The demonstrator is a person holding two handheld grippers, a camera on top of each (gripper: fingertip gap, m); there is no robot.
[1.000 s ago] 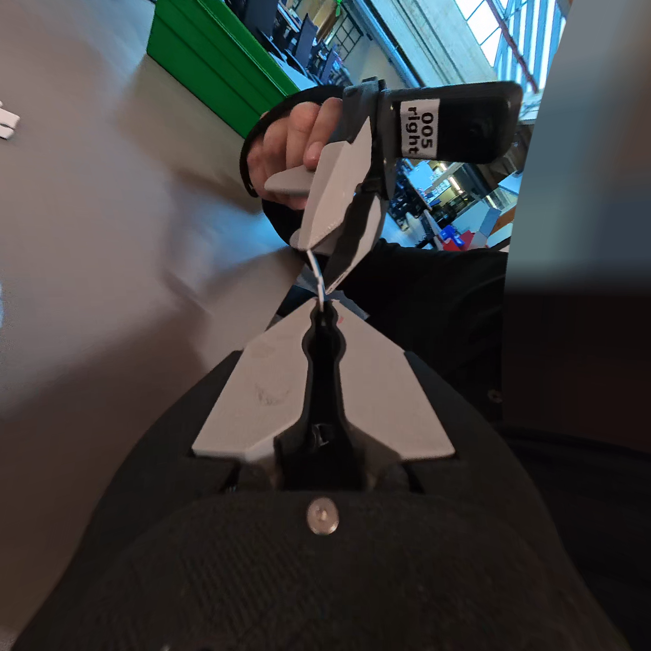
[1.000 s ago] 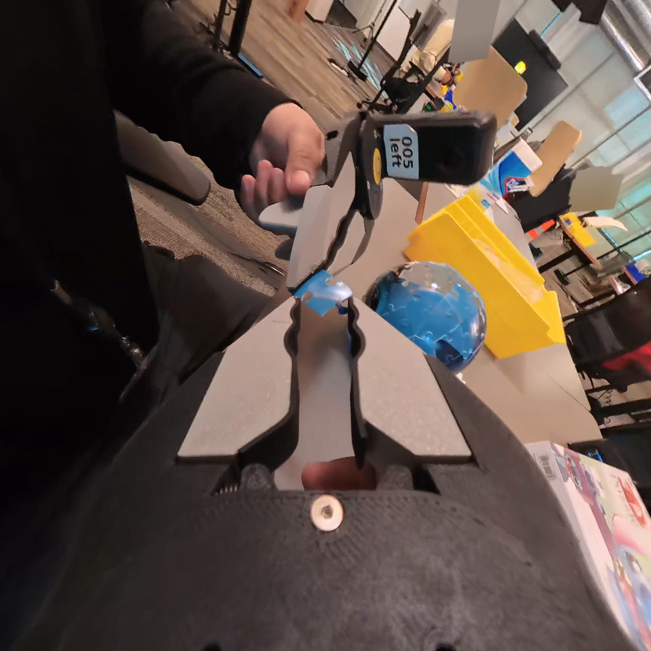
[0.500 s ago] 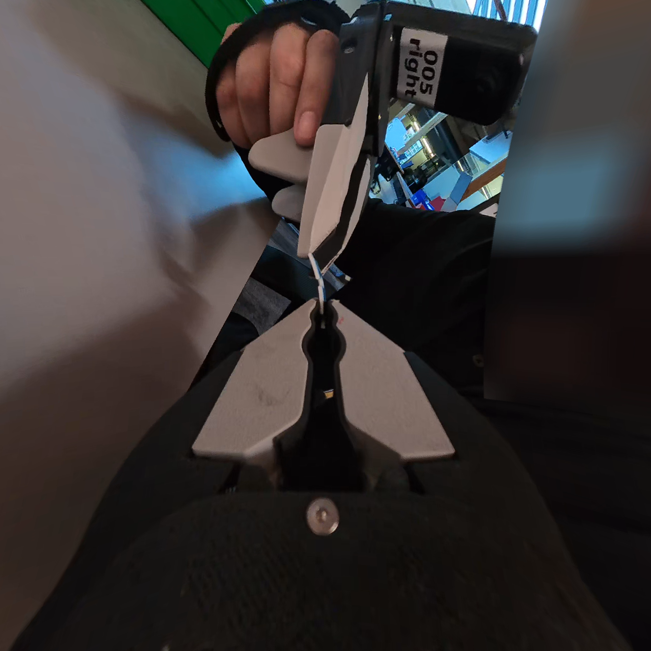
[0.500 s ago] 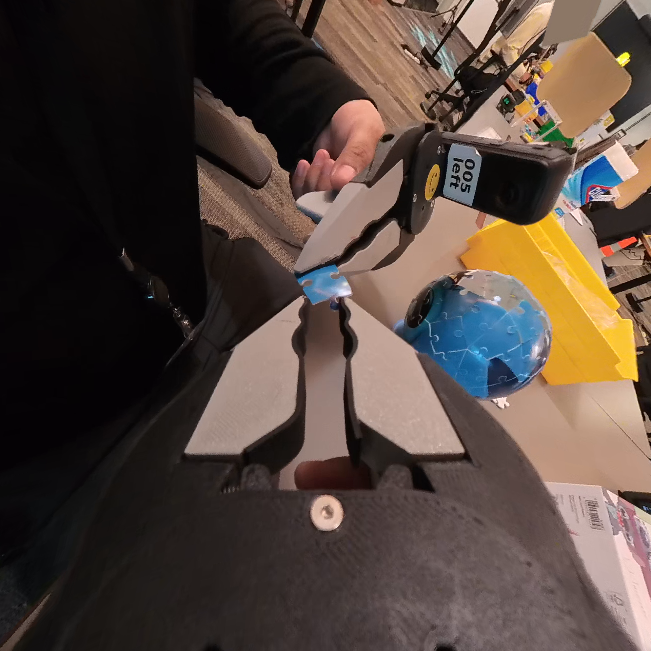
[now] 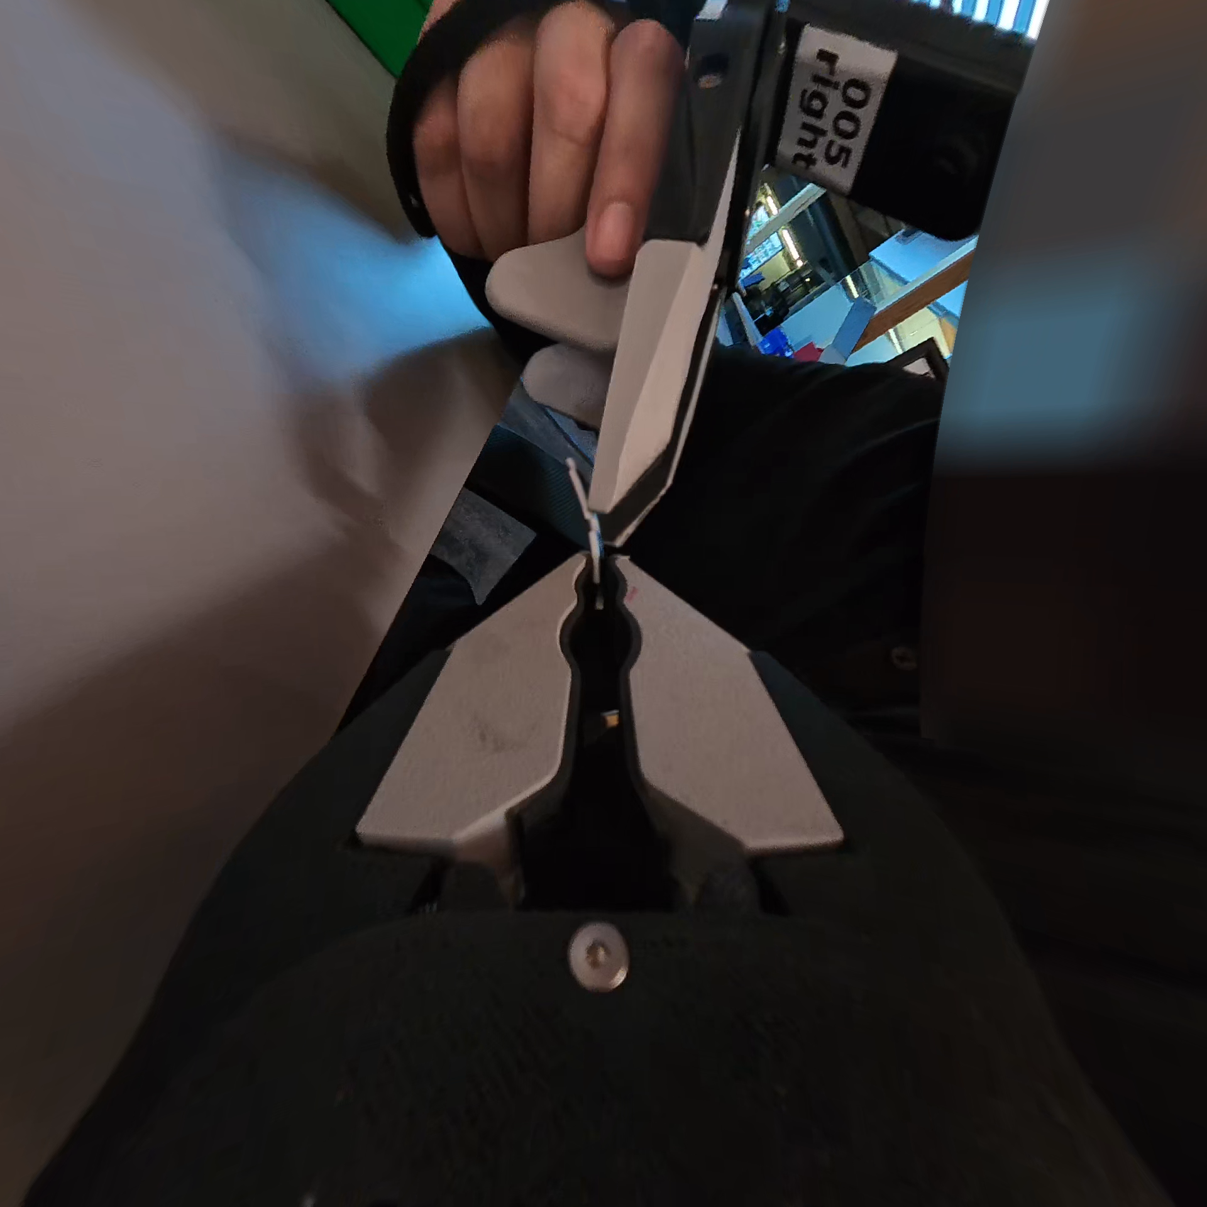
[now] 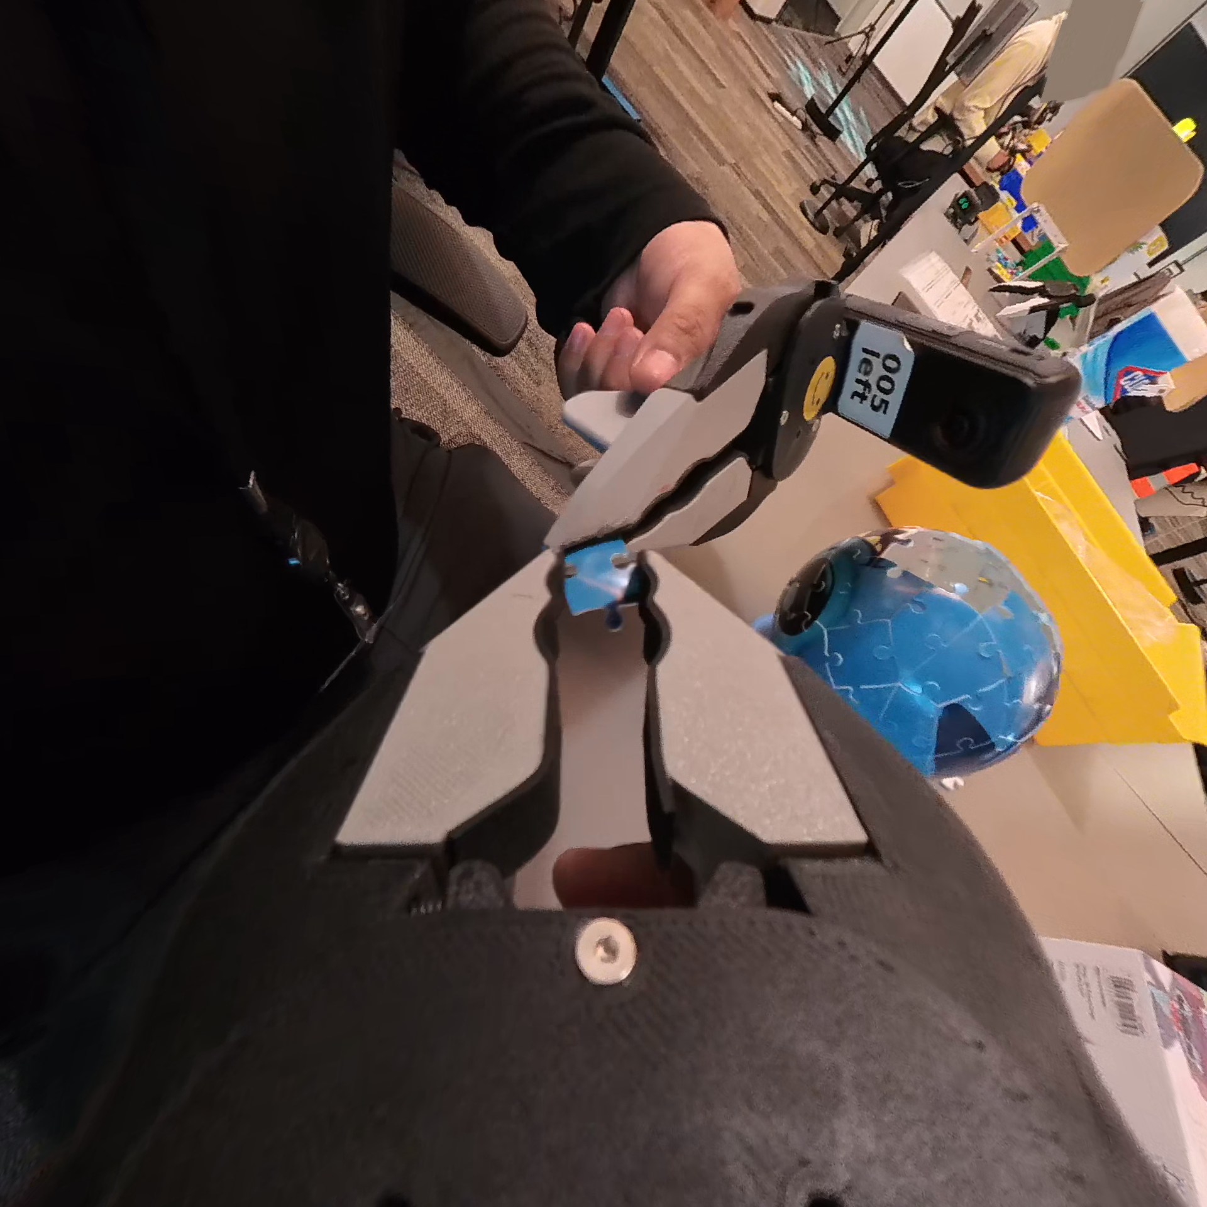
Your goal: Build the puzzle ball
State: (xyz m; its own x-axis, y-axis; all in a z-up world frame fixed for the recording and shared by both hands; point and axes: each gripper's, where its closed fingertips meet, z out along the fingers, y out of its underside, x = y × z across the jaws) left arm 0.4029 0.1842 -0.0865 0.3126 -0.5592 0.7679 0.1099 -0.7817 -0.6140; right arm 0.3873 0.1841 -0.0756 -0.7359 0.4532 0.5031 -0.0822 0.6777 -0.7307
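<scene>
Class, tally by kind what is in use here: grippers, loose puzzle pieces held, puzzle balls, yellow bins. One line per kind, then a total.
Grippers: 2, the left gripper and the right gripper
Loose puzzle piece: 1, blue, between both grippers' tips
Puzzle ball: 1, blue, partly built
Yellow bin: 1
Total: 5

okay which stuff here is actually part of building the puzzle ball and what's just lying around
Part of the job: blue puzzle piece, puzzle ball, left gripper, right gripper.

Lying about: yellow bin, printed box, green crate.
</scene>
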